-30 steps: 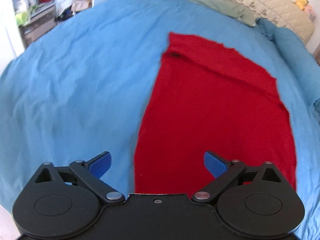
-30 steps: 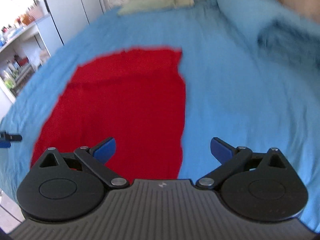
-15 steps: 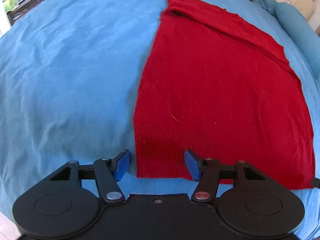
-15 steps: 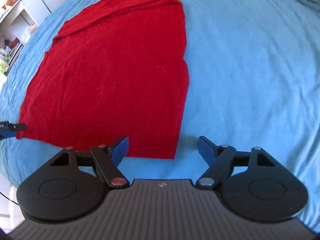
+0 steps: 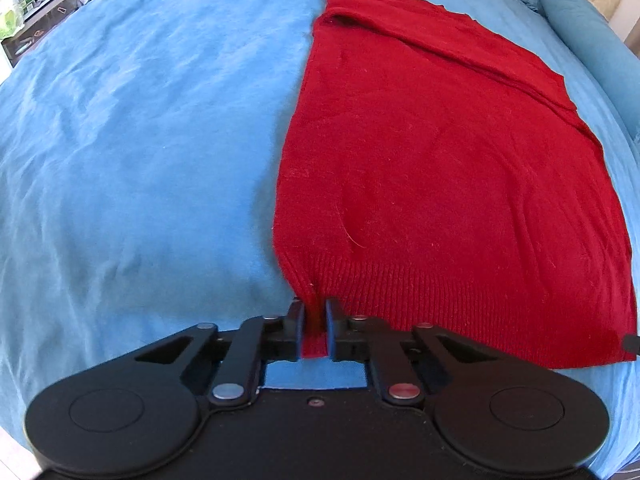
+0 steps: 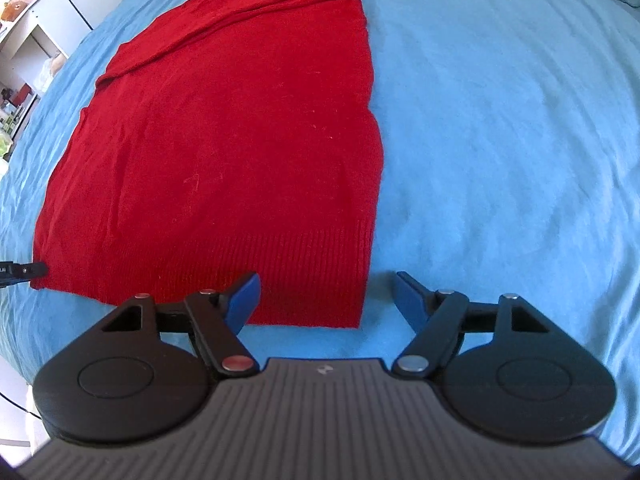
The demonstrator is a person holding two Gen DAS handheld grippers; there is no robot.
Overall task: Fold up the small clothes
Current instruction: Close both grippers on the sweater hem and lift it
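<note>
The left tool (image 5: 313,330) is clamped on the near left corner of the red knit garment (image 5: 440,168), a narrow strip of the ribbed hem pinched between its two black fingers (image 5: 294,332) and drawn into a small pleat. The right tool (image 6: 326,296) stands apart, its blue-padded fingers (image 6: 244,298) spread wide: the left pad lies over the hem near the near right corner, while the right pad sits over bare sheet just beside the garment's edge. The garment lies flat on the blue bed sheet (image 5: 140,140), its ribbed hem nearest and a folded band across its far end. At the far right of the bed lies a blue bolster (image 5: 588,36). Cluttered shelves (image 6: 24,40) stand to the far left, beyond the bed.
</note>
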